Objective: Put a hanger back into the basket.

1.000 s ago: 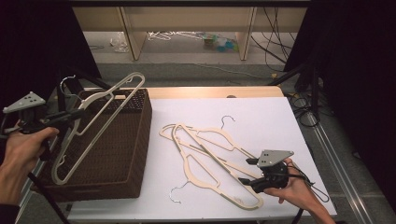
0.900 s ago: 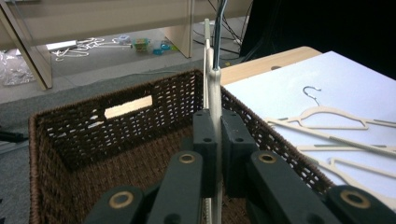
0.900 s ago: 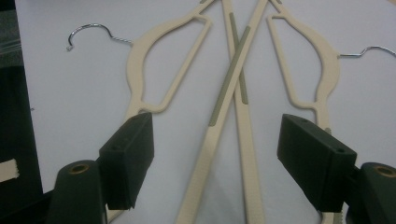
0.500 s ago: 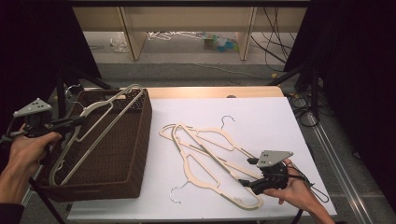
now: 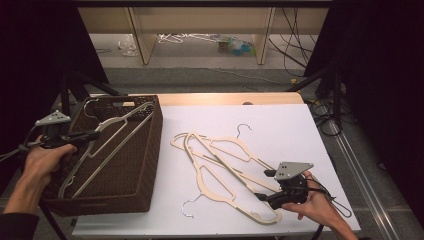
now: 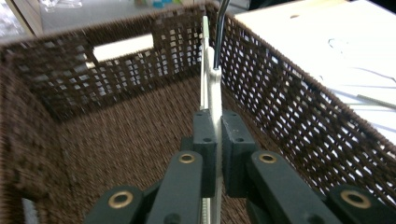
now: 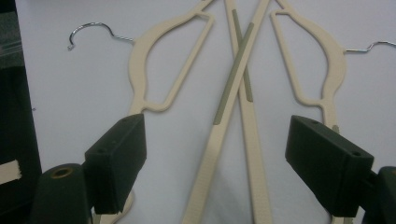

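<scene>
Hangers: one (image 5: 107, 145) clamped in left gripper (image 5: 82, 136) inside one basket (image 5: 145, 165), two (image 5: 225, 170) under wide-apart right gripper (image 5: 264, 196).

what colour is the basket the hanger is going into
Dark brown woven wicker basket, best seen in the left gripper view.

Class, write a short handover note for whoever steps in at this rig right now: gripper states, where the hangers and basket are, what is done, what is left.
Left gripper: shut on the held hanger, which leans inside the wicker basket, hook at the far rim.
Right gripper: open, jaws just widened, straddling the crossed bars of two hangers on the table; the pads touch nothing.
Done: one hanger is in the basket, not yet released.
Left: release it, then likely pick up the other two and put them in the basket.
</scene>
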The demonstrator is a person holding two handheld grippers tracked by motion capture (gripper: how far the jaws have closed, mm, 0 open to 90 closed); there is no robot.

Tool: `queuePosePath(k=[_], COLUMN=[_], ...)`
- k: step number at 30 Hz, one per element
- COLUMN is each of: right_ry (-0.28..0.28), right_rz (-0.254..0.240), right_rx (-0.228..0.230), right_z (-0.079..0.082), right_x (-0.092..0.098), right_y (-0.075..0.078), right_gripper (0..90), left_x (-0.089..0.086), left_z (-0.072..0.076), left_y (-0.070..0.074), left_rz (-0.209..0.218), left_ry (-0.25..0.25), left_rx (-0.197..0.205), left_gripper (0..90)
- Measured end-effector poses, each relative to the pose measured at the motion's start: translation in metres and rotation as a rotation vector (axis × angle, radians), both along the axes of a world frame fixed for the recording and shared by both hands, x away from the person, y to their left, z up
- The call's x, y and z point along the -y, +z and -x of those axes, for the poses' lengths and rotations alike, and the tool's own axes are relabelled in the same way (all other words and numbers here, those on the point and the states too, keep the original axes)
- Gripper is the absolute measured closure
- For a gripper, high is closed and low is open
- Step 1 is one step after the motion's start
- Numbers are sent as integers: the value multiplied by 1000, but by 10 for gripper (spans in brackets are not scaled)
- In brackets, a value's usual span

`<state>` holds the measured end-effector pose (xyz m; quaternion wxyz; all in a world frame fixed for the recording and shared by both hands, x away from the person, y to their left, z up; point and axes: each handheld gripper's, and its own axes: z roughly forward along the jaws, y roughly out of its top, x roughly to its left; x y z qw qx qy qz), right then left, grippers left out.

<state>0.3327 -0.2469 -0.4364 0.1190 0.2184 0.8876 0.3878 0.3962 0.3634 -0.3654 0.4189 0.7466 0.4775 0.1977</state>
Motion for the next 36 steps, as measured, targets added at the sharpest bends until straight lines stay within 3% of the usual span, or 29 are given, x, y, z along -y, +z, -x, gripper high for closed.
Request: queuePosePath(k=[1, 2, 5, 12, 15, 16, 17, 18, 20, 26, 30, 33, 35, 36], right_ry=[0, 2, 5, 31, 32, 31, 33, 35, 37, 39, 40, 43, 40, 40], right_rz=[2, 0, 2, -14, -8, -7, -4, -6, -11, -6, -8, -7, -7, -7], right_rx=[1, 4, 4, 12, 4, 0, -1, 2, 3, 0, 0, 1, -2, -5], right_z=[0, 0, 0, 1, 1, 2, 1, 1, 1, 1, 2, 2, 2, 2], right_x=[0, -1, 0, -3, -3, -3, -3, -3, -4, -4, -5, -6, -6, -6], right_y=[0, 0, 0, -1, 0, -1, 0, 0, 0, -1, -1, -1, -2, -2], right_gripper=[217, 217, 217, 215, 214, 214, 213, 212, 204, 204, 205, 204, 204, 204], left_x=[-1, 1, -1, -4, -10, -10, -13, -10, -15, -17, -18, -17, -14, -9], left_z=[-1, -2, -4, -8, -7, -7, -6, -6, -5, -1, 4, 9, 13, 14], left_y=[-1, -4, -10, -22, -25, -26, -25, -27, -25, -27, -28, -26, -24, -24], left_rz=[-19, 4, -14, -56, -135, -84, -105, -65, -128, -168, -139, -141, -122, -81], left_ry=[-7, 3, 26, 76, 86, 128, 125, 169, 162, 217, 246, 227, 218, 232], left_rx=[-11, -19, -50, -69, -90, -81, -90, -68, -96, -93, -72, -49, -31, -2], left_gripper=[854, 854, 850, 839, 830, 827, 822, 817, 786, 687, 643, 635, 628, 623])
